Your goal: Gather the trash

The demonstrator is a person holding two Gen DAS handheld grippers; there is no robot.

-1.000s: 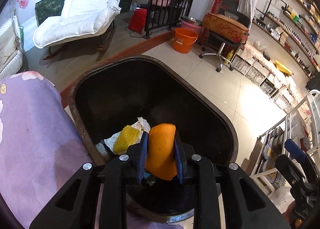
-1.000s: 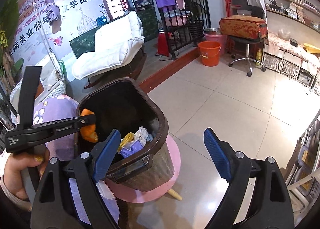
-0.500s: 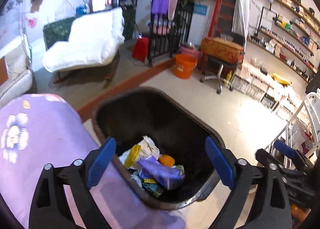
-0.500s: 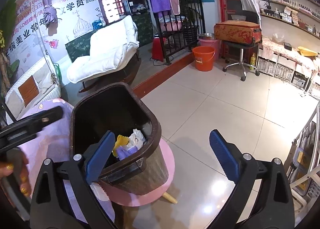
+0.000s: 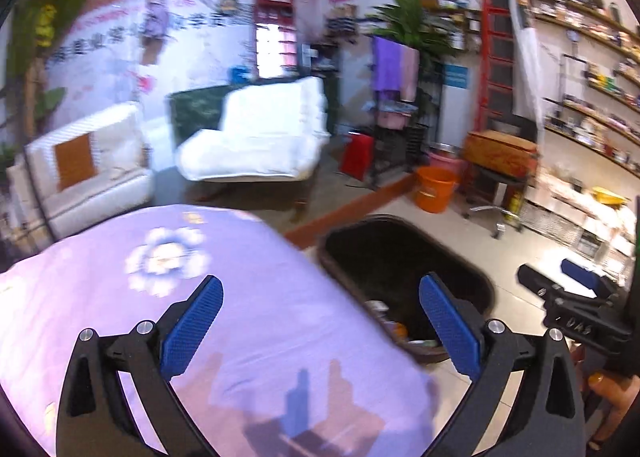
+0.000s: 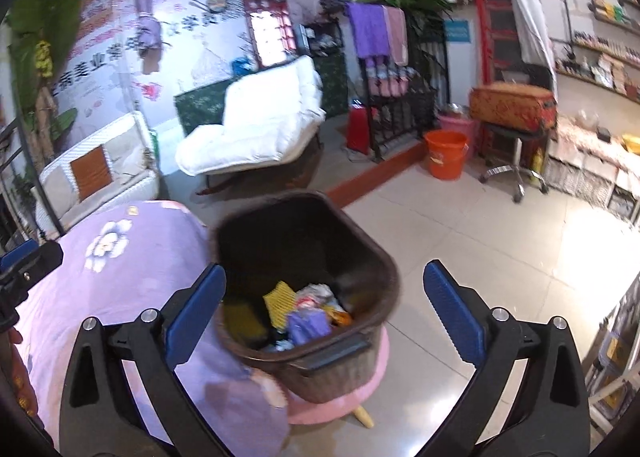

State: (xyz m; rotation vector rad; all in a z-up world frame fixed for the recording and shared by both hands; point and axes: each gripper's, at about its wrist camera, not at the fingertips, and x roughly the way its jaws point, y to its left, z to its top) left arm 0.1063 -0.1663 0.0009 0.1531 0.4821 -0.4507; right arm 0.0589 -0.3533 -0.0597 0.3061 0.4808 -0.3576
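Dark brown trash bin (image 6: pixel 308 257) sits on its pink stool (image 6: pixel 376 369), trash piled inside. Right gripper (image 6: pixel 325 315) hangs directly over that bin, fingers spread wide, empty. Left gripper (image 5: pixel 320 331), likewise agape, sits over the purple bedspread (image 5: pixel 160 289) beside the bin, further off.

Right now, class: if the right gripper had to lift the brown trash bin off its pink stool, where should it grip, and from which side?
Probably the near rim of the trash bin, approached from above. The right gripper is open, and the bin's body looks too wide for its opening. The rim is a thin edge, free on both faces, with the trash lying below it.
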